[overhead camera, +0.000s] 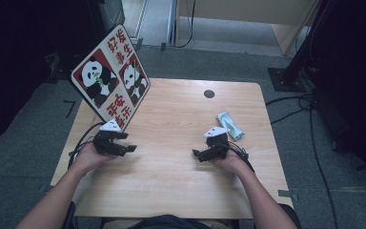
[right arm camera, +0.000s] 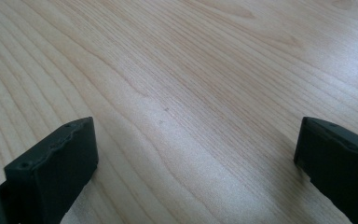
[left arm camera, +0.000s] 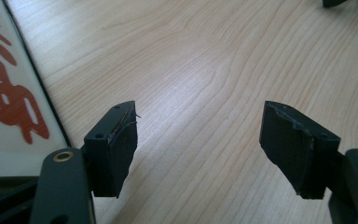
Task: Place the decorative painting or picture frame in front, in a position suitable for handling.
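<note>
The panda sign stands tilted at the bench's far left corner, just beside the left gripper, whose jaws are released and empty. The right gripper, jaws likewise released, hovers apart. Best approach the sign's lower edge squarely before clenching.

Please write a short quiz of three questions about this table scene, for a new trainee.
1. True or false: the left hand-held gripper holds the panda board.
2. Which thing lies on the table nearest the right hand-held gripper? A) a cup B) a light blue packet C) a spoon
3. What dark round mark shows near the table's far edge?

Key
1. False: its jaws stand apart with bare wood between them; the board is beside it.
2. B: the light blue packet lies just beyond that gripper.
3. A small black disc, perhaps a cable-hole cap.
</note>
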{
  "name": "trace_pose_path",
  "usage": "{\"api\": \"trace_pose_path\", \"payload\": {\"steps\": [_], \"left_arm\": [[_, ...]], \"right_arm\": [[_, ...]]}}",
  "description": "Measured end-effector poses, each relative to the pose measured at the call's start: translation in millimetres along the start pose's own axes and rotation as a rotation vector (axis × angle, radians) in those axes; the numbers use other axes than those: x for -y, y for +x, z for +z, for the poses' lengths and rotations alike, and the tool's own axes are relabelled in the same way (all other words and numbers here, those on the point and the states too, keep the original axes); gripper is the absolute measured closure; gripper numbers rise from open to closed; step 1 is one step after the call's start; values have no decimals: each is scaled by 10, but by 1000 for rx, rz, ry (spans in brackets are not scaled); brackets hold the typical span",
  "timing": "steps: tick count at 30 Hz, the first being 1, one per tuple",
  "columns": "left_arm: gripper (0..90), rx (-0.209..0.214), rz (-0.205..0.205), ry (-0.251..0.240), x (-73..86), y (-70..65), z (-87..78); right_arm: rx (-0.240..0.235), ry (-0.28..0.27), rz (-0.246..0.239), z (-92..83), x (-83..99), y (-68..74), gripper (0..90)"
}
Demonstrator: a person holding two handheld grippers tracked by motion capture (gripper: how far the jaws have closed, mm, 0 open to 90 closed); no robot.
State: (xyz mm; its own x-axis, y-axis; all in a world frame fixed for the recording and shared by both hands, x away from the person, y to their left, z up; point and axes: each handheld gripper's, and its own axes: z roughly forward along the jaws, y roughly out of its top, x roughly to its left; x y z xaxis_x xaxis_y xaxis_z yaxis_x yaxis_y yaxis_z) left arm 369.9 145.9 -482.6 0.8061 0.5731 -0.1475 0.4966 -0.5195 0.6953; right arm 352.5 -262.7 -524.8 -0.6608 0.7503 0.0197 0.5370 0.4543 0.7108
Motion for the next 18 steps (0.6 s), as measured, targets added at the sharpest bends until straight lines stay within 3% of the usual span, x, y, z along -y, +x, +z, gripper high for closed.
{"api": "trace_pose_path", "payload": {"steps": [8, 11, 14, 18], "left_arm": [[311, -2, 0, 17, -1, 34, -90], [353, 30, 8, 26, 11, 38, -134], [375, 21, 41, 40, 24, 20, -154], [407, 8, 24, 34, 25, 41, -211]], "right_arm": [[0, 0, 0, 0, 0, 0, 0], [0, 0, 0, 0, 0, 0, 0], [0, 0, 0, -1, 0, 0, 0], [0, 0, 0, -1, 0, 0, 0]]}}
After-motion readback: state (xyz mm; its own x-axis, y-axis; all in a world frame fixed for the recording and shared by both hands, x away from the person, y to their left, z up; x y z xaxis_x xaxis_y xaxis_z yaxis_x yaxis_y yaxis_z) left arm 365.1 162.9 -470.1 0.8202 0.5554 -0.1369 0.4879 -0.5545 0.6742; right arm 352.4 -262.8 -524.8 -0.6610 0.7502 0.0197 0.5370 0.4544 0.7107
